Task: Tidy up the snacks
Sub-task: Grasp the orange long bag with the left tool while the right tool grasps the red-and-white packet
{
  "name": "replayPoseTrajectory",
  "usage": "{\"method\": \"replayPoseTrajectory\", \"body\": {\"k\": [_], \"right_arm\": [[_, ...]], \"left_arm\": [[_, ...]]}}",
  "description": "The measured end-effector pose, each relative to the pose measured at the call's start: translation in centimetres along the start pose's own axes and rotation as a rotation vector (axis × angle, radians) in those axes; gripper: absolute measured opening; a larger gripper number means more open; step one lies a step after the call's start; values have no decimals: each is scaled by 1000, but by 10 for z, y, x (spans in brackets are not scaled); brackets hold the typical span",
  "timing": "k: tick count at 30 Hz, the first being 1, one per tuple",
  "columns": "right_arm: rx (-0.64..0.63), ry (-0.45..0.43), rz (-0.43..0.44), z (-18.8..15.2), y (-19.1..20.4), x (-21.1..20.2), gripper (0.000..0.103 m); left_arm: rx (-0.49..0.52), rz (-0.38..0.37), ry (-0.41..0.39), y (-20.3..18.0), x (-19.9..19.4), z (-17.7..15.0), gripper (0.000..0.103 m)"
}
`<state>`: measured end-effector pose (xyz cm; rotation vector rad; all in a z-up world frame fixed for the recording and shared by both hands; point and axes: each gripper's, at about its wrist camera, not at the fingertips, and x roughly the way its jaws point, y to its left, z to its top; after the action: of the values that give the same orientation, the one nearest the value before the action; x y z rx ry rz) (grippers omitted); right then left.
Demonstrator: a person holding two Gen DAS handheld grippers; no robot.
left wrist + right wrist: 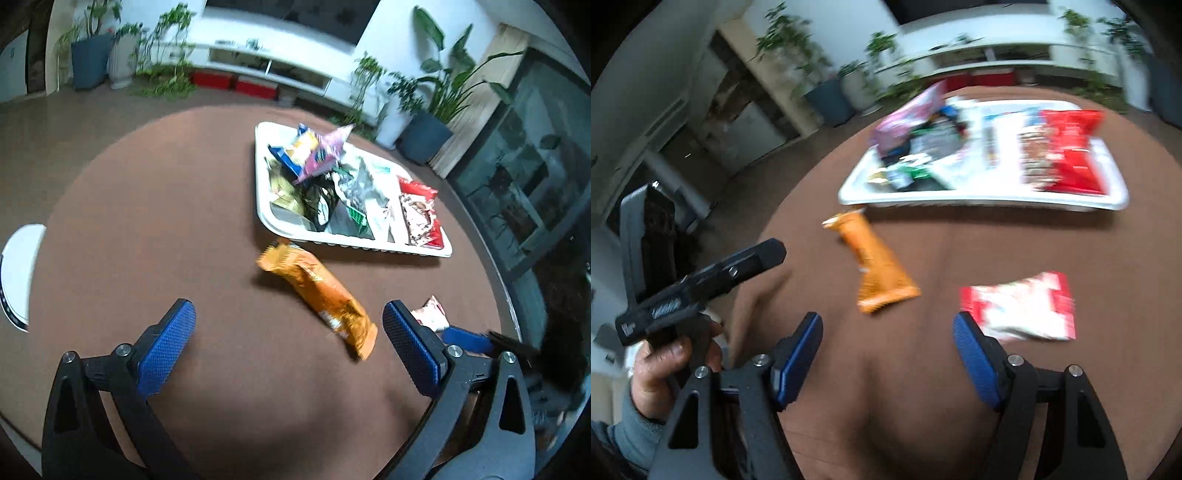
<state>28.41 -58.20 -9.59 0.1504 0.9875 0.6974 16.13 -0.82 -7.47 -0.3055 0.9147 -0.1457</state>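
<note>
A white tray (pixel 280 230) on the brown round table holds several snack packets, among them a pink one (pixel 325 153) and a red one (pixel 421 210). An orange snack packet (pixel 317 291) lies on the table in front of the tray, between and ahead of my open left gripper (pixel 288 325). A small red and white packet (pixel 430 314) lies to its right. In the right wrist view my right gripper (pixel 888 332) is open and empty, with the orange packet (pixel 879 266) ahead, the red and white packet (pixel 1023 306) by its right finger, and the tray (pixel 982 201) beyond.
The brown table (pixel 147 221) ends in a rim at right (pixel 506 291). A white chair (pixel 18 269) stands at the left edge. The left hand and its gripper handle (pixel 690 284) show at left in the right wrist view. Potted plants and a white cabinet stand behind.
</note>
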Motion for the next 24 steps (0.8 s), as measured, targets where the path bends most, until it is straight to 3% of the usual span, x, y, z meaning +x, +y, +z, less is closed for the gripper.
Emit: {"method": "replayPoseTrajectory", "body": {"k": [7, 10, 17, 21, 24], "right_arm": [[-8, -8, -97, -12, -10, -11, 76], [7, -9, -101, -15, -13, -10, 76], [77, 12, -169, -23, -23, -15, 76], [150, 16, -200, -29, -29, -14, 76], [143, 18, -225, -27, -25, -13, 78]], "left_arm": [[8, 139, 133, -22, 62, 13, 102], [39, 165, 128, -27, 70, 15, 100], [145, 174, 122, -40, 79, 21, 56], [213, 168, 124, -49, 79, 17, 49], [267, 156, 131, -52, 76, 12, 33]]}}
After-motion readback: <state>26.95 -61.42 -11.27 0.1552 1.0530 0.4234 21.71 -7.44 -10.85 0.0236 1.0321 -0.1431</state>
